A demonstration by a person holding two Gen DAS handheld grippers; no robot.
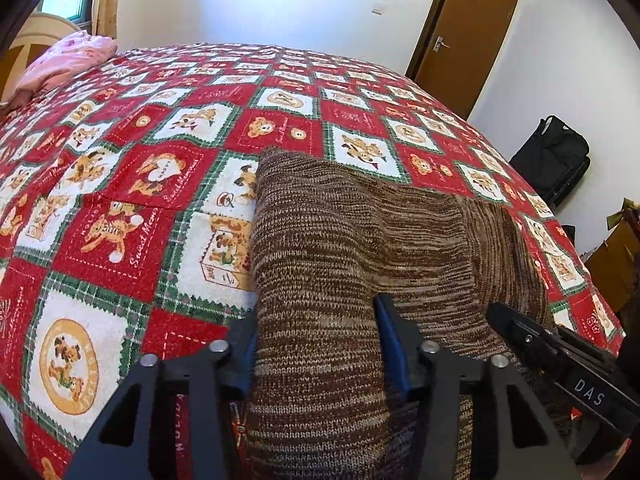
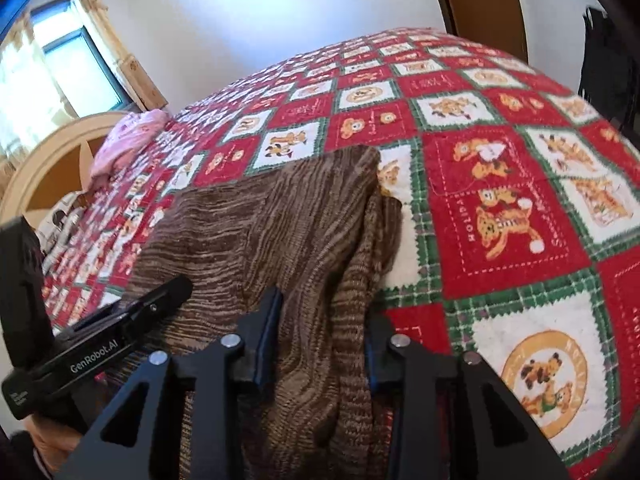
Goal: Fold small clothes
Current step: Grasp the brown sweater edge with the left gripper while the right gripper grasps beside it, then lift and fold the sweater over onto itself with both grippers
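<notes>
Brown knit garment (image 1: pixel 360 240) lies on the bed, spread across the red-and-white teddy-bear bedspread (image 1: pixel 140 184), near edge bunched up toward both cameras. Looks partly folded, one thick layered strip running lengthwise on each side.

Left gripper (image 1: pixel 316 344): fingers partly closed, blue pads against both sides of a thick fold of the knit, pinching it. Right gripper (image 2: pixel 322 340): fingers also partly closed, narrower gap, pads pressing a bunched ridge of the same garment. The two grippers sit close, side by side; each shows in the other's view as a black bar over the knit.

Bedspread mostly bare beyond the garment. Pink bedding (image 1: pixel 68 60) piled at the far corner by a wooden headboard (image 2: pixel 52 160). Window with curtains (image 2: pixel 76 60) behind it. Brown door (image 1: pixel 464 36) on far wall, black bag (image 1: pixel 556 160) on the floor beside it.
</notes>
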